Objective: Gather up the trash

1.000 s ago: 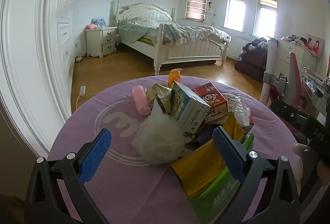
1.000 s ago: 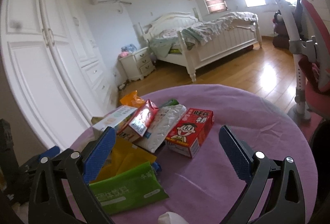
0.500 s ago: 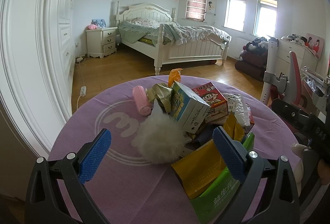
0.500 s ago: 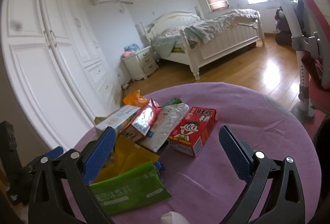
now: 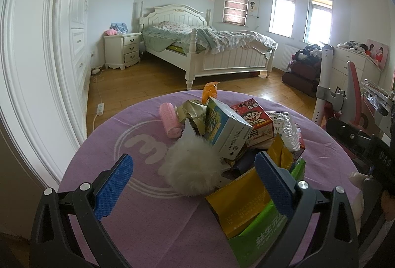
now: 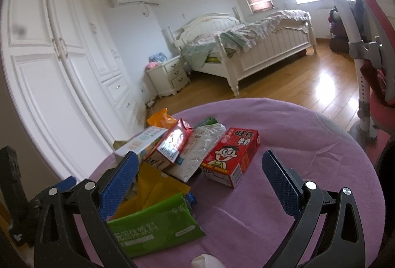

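Note:
A pile of trash lies on a round purple table (image 5: 138, 213). In the left wrist view I see a white fluffy ball (image 5: 192, 169), a pink roller (image 5: 169, 119), a blue-white carton (image 5: 227, 131), a red cartoon box (image 5: 255, 117), a yellow pouch (image 5: 240, 198) and a green pouch (image 5: 259, 238). My left gripper (image 5: 193, 182) is open, empty, just short of the fluffy ball. My right gripper (image 6: 201, 181) is open and empty, in front of the red cartoon box (image 6: 230, 154), silver packet (image 6: 197, 154), small red carton (image 6: 171, 144) and green pouch (image 6: 153, 226).
The table (image 6: 284, 132) stands in a bedroom. A white wardrobe (image 5: 37, 65) is at the left, a bed (image 5: 209, 50) behind, a pink chair and stand (image 5: 345, 100) at the right. A white crumpled piece (image 6: 205, 261) lies at the table's near edge.
The right wrist view has tilted and shifted slightly, bringing the trash pile a little closer. The left gripper has hardly moved. Both grippers stay open.

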The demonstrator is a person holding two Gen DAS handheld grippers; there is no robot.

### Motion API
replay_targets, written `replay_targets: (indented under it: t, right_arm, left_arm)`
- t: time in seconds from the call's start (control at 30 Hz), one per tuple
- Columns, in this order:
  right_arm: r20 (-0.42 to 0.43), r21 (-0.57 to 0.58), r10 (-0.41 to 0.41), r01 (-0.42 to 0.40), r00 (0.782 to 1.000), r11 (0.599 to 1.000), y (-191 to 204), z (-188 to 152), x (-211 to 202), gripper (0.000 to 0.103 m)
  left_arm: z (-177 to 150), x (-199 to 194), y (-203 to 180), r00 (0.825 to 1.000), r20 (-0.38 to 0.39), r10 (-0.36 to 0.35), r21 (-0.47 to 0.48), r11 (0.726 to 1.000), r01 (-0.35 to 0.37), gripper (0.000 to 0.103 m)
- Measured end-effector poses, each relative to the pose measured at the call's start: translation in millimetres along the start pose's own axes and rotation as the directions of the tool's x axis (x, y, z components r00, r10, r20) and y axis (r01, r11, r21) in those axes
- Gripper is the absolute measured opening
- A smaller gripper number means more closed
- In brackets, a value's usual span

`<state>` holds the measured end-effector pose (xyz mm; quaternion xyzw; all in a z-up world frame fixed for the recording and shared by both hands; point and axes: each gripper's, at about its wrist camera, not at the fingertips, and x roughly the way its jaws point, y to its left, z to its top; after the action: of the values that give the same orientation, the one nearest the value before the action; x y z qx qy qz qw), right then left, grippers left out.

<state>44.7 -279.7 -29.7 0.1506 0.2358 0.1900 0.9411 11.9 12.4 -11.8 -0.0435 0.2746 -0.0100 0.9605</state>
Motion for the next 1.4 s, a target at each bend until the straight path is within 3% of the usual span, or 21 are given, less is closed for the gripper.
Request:
replay_targets:
  t: [0.3,1.17,1.27,1.33,1.4]
  right_arm:
    - [-0.017,0.062,0.032,-0.031,0.999,0.998,-6.3,-2.2,0.1,0.099]
    - [-0.031,0.073,0.058,-0.056,0.998,0.996,-5.4,-3.7,1.1,0.099]
    - [-0.115,0.087,0.113,-0.103,0.987,0.991,1.4,-2.0,5.5,0.099]
    - [-0.129,0.104,0.214,-0.201,0.968,0.974,14.3,9.6,-3.1,0.099]
    - [-0.114,0.028,0.24,-0.239,0.964,0.971,35.4,23.4,-12.2,0.099]
  left_arm:
    - [0.7,1.7,-0.3,1.0,-0.002,0.003,0.0,1.0,-0.003,0.098]
    - [0.7,0.9,1.1,1.0,0.001,-0.006,-0.005,1.0,0.006,0.098]
    - [6.1,2.3,24.1,0.991,-0.04,-0.129,-0.099,0.987,0.125,0.098]
    - [16.9,5.7,60.6,0.979,-0.051,-0.198,-0.224,0.957,0.182,0.098]
    - [28.9,11.9,92.8,0.971,-0.042,-0.235,-0.316,0.925,0.21,0.098]
